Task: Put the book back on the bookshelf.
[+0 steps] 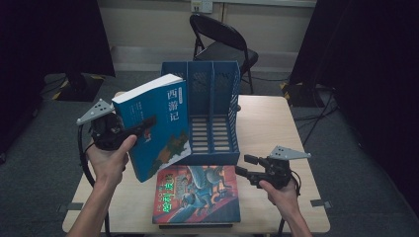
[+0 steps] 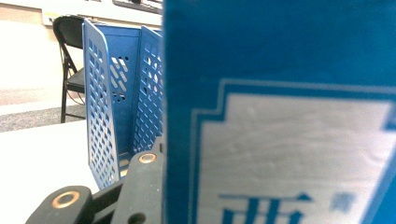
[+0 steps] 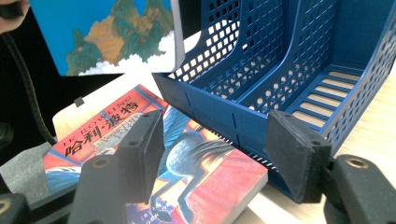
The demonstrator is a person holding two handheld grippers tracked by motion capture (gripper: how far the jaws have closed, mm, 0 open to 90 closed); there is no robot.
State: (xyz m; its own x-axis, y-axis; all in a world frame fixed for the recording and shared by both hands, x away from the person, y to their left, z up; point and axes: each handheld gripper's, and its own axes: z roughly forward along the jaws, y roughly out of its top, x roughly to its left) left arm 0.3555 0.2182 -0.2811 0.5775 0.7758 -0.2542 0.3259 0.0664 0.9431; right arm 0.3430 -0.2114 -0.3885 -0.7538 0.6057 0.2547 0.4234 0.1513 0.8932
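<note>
My left gripper [image 1: 144, 125] is shut on a blue book [image 1: 163, 106] with white Chinese characters on its cover, holding it up tilted just left of a blue three-slot file holder [image 1: 212, 113]. In the left gripper view the book [image 2: 289, 116] covers the right side, one black finger [image 2: 142, 182] lies against it, and the file holder [image 2: 116, 93] stands beyond. A second, red and blue illustrated book [image 1: 197, 195] lies flat in front of the holder. My right gripper [image 1: 242, 165] is open to that book's right, and between its jaws [image 3: 219, 149] I see the flat book [image 3: 201, 172] and the holder's front corner [image 3: 243, 121].
The light wooden table [image 1: 267, 123] has bare room to the right of the holder. A black folding chair [image 1: 222, 42] stands behind the table. Dark curtains hang on both sides.
</note>
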